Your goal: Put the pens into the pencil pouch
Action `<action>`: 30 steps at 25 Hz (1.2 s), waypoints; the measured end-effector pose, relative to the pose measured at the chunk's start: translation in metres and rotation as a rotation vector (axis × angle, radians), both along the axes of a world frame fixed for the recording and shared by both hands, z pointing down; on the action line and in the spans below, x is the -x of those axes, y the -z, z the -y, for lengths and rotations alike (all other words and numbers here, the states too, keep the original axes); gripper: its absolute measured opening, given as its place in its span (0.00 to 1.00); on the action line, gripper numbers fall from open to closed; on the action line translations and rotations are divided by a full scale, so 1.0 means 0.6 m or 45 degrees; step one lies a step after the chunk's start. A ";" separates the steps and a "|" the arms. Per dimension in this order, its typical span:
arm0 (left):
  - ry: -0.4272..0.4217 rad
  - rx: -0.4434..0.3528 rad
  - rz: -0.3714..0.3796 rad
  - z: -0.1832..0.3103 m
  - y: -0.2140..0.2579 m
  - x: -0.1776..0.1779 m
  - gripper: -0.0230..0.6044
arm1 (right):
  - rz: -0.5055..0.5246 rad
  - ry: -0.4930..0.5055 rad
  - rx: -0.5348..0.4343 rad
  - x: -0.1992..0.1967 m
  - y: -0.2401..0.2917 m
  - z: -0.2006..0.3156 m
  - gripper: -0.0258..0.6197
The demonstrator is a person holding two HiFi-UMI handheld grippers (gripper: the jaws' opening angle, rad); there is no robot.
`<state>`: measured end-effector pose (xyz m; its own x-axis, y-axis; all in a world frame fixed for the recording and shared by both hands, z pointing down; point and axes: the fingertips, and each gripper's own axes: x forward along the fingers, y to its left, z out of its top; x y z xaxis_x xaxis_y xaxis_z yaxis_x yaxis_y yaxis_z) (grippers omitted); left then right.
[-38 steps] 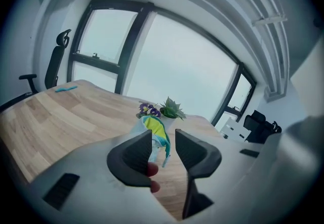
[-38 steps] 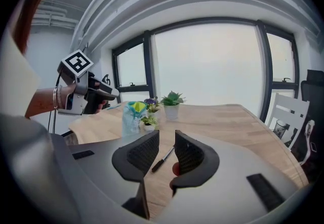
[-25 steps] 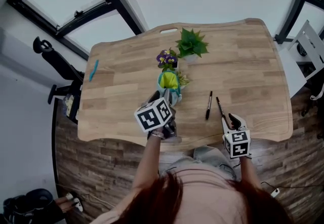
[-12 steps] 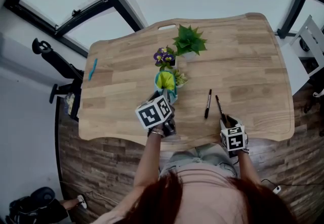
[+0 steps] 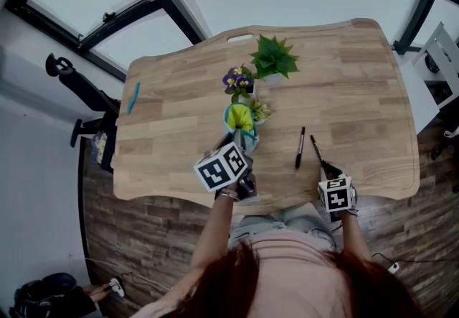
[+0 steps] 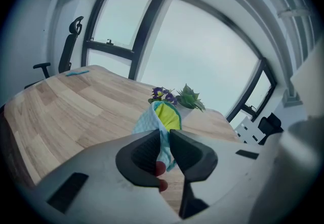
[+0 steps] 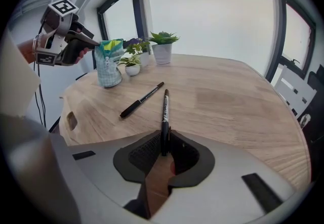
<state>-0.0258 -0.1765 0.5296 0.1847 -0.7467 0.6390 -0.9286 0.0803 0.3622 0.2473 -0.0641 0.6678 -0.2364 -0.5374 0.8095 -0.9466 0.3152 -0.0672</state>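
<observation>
The left gripper [image 6: 163,134] has its jaws closing on the near rim of the pouch [image 6: 164,116]. The checked cloth sits pinched in the narrow slot between the pads, so it is gripping the pouch. The pouch stands upright on the table [image 5: 358,94], a little in from the near edge, with its mouth open and its yellow lining showing.

The right gripper [image 7: 165,139], well to the right of the pouch, has its jaws closing too. They are clamped on the near end of a black pen [image 7: 164,112], and the far end of the pen points away over the wood. I cannot tell whether that end touches the table. A second pen [image 7: 142,100] lies flat between the held pen and the pouch, apart from both and slanted toward the pouch.

Three potted plants [image 5: 272,59] stand in a row behind the pouch, the smallest just beside its far side. To the right of the pouch, beyond the two pens, bare wood runs to the table's right edge. To its left, bare wood runs to a blue thing [image 5: 133,99] near the left edge. The near edge lies just under both grippers.
</observation>
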 end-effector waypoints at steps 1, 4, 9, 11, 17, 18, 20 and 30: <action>-0.006 -0.004 -0.005 0.000 0.000 0.000 0.11 | -0.006 -0.003 -0.003 -0.001 0.001 0.001 0.12; -0.035 -0.010 -0.022 0.000 0.002 0.000 0.10 | -0.012 -0.026 -0.015 -0.001 0.014 0.006 0.12; -0.097 -0.013 -0.044 0.000 0.005 -0.001 0.09 | -0.023 -0.064 -0.089 -0.001 0.049 0.030 0.12; -0.121 -0.012 -0.054 0.001 0.007 0.000 0.08 | -0.014 -0.073 -0.104 0.005 0.063 0.038 0.12; -0.190 -0.007 -0.077 -0.001 0.010 0.008 0.08 | 0.006 -0.051 -0.151 0.032 0.107 0.058 0.12; -0.202 -0.007 -0.075 0.000 0.010 0.009 0.08 | 0.009 -0.042 -0.163 0.038 0.114 0.063 0.12; -0.224 -0.006 -0.075 0.000 0.011 0.012 0.08 | 0.017 -0.028 -0.179 0.049 0.126 0.071 0.12; -0.332 -0.012 -0.099 0.002 0.016 0.017 0.08 | 0.051 0.064 -0.230 0.109 0.178 0.097 0.12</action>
